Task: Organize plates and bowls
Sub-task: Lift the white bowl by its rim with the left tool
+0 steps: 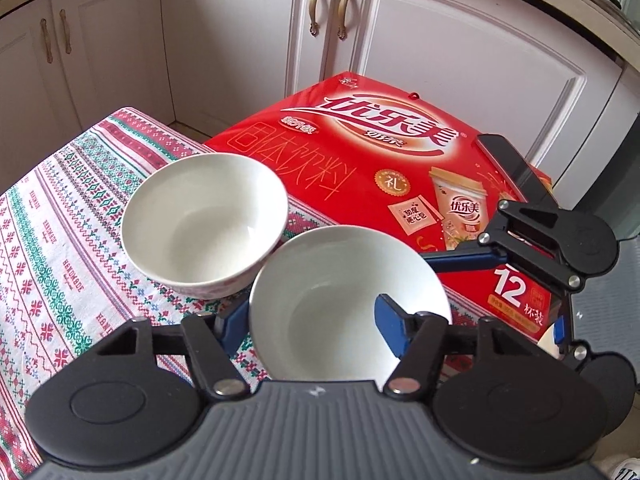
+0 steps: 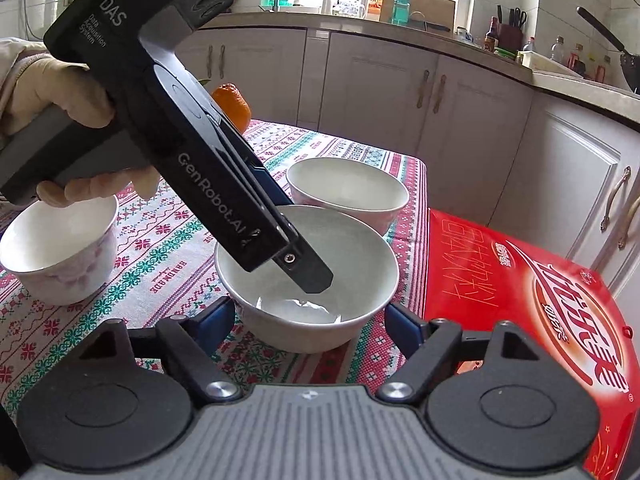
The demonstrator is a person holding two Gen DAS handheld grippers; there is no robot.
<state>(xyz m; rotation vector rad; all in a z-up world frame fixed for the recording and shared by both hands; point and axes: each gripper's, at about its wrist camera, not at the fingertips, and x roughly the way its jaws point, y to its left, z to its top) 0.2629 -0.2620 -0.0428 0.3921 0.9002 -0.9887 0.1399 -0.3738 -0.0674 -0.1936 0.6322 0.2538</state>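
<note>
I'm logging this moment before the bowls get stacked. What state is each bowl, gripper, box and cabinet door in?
middle bowl: upright, empty.
far bowl: upright, empty, untouched.
floral bowl: upright, untouched.
left gripper: shut on the middle bowl's wall.
right gripper: straddles the middle bowl; contact unclear.
red box: closed, lying flat.
cabinet doors: shut.

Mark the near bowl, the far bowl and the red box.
near bowl (image 2: 352,280): right wrist view, right inner wall.
far bowl (image 2: 348,188): right wrist view, inside the basin.
red box (image 1: 360,152): left wrist view, printed top face.
</note>
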